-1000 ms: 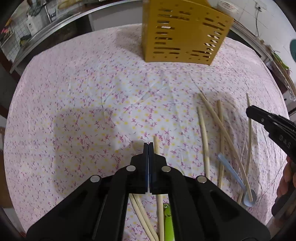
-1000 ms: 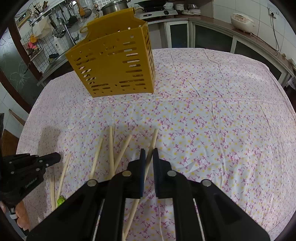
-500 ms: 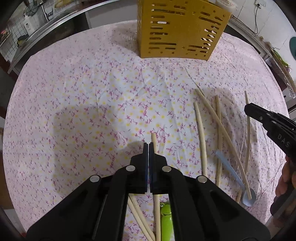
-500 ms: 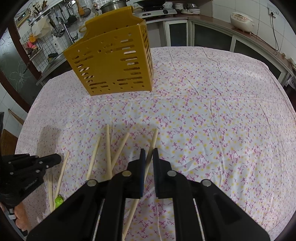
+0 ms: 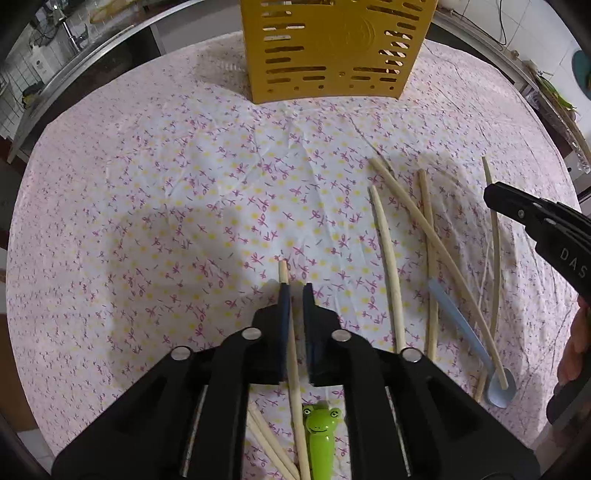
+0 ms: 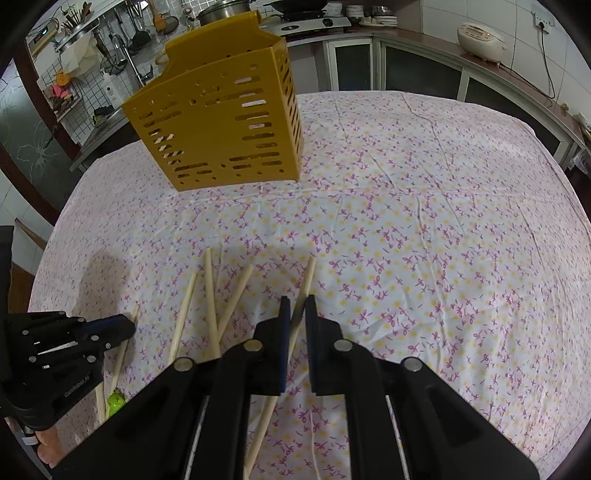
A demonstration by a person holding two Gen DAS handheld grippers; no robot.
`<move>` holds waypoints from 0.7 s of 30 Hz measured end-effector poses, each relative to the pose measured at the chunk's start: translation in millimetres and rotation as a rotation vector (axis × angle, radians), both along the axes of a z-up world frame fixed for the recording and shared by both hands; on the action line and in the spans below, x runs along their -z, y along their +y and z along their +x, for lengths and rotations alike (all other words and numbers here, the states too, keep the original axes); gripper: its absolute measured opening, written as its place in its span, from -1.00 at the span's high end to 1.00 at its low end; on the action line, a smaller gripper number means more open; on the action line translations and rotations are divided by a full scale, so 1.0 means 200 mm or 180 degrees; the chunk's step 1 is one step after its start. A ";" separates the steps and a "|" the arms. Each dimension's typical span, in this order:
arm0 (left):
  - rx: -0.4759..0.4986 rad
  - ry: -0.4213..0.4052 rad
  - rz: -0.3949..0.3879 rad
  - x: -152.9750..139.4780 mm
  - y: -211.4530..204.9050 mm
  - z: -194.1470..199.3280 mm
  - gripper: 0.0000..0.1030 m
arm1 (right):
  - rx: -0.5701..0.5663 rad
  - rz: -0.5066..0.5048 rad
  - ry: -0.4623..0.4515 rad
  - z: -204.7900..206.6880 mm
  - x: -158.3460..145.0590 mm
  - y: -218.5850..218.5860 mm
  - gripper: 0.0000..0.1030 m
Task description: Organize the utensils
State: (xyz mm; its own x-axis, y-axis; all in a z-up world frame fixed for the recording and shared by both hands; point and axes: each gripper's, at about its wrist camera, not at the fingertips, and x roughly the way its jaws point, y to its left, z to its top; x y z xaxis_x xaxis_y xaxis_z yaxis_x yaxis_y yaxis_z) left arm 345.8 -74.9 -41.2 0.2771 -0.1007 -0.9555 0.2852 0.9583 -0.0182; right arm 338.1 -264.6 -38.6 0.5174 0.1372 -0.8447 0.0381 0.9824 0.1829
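2 grippers, each astride a chopstick

Tiled kitchen wall (white), dark cabinets below.

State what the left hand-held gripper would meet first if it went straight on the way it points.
Probably the chopstick between the jaws of the left hand-held gripper, which have just been opening; it lies on the floral tablecloth.

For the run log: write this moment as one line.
left gripper: jaws just opening, astride loose chopstick | right gripper: shut on held chopstick | yellow rack: upright, apart
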 end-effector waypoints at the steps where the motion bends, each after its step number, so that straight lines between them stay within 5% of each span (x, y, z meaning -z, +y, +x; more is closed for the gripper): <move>1: 0.0000 0.0003 0.0046 0.00 -0.01 0.00 0.59 | -0.0002 -0.0002 -0.0001 0.00 0.00 0.00 0.84; 2: -0.0021 0.0035 0.0096 0.01 -0.02 0.01 0.27 | -0.0002 -0.0003 -0.0005 0.00 0.00 0.00 0.84; 6: -0.0017 -0.0041 0.0156 0.03 -0.04 -0.01 0.25 | 0.0006 0.0007 -0.0014 -0.01 0.00 -0.02 0.84; 8: -0.0006 -0.0017 0.0120 0.04 -0.04 -0.01 0.35 | 0.0021 0.0003 -0.0007 -0.01 0.00 -0.03 0.84; 11: -0.0029 0.0015 0.0107 0.04 -0.03 -0.01 0.87 | 0.0040 0.0016 -0.0011 -0.01 0.00 -0.04 0.84; 21: -0.0002 0.0091 0.0250 0.06 -0.04 0.05 0.92 | 0.0047 0.0018 0.0006 -0.01 0.01 -0.04 0.84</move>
